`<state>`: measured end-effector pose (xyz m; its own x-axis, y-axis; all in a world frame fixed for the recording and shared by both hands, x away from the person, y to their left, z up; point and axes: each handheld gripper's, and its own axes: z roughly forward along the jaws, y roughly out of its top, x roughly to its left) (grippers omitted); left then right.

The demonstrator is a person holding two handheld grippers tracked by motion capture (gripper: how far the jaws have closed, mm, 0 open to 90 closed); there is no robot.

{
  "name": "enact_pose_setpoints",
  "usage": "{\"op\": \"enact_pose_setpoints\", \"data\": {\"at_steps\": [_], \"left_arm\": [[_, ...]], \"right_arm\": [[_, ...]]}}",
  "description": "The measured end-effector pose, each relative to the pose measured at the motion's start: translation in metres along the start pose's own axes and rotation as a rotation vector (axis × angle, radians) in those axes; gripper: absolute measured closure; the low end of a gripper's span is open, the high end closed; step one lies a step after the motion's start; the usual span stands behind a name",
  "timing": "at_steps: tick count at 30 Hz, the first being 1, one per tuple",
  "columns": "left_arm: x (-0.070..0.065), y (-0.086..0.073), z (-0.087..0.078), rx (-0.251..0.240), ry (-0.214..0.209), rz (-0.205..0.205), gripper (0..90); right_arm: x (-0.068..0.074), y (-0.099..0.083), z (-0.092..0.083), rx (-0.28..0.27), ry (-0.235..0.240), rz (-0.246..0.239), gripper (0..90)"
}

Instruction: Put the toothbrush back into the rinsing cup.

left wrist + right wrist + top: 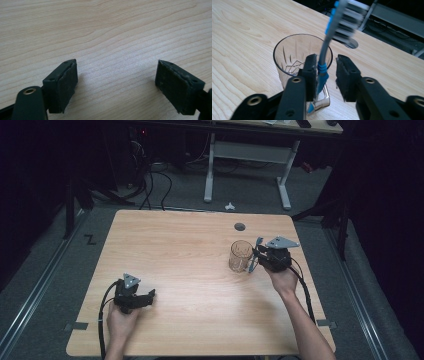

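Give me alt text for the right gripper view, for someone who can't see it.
A blue and grey toothbrush stands bristles-up between the open black jaws of the right gripper, leaning against one pad. Just behind it, a clear cut-glass mug sits on a light wooden table.

Wooden table (190, 250) — behind it, a white-legged desk (247, 155).

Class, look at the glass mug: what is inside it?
The glass mug looks empty. A blue-grey toothbrush stands between the right tool and the rim; the tool covers its lower end.
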<state>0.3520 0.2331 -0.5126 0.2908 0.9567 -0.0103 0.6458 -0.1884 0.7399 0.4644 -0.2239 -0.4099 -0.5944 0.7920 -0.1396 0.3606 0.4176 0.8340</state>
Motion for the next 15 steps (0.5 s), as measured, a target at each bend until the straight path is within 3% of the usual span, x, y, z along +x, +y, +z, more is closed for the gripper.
{"op": "enact_pose_setpoints", "data": {"at_steps": [5,15], "left_arm": [[0.000,0.000,0.000,0.000,0.000,0.000,18.8],[0.000,0.000,0.000,0.000,0.000,0.000,18.8]], "right_arm": [[-0.003,-0.002,-0.003,-0.016,0.006,0.029,62.3],[-0.006,-0.003,-0.011,-0.041,0.032,0.051,59.4]]}}
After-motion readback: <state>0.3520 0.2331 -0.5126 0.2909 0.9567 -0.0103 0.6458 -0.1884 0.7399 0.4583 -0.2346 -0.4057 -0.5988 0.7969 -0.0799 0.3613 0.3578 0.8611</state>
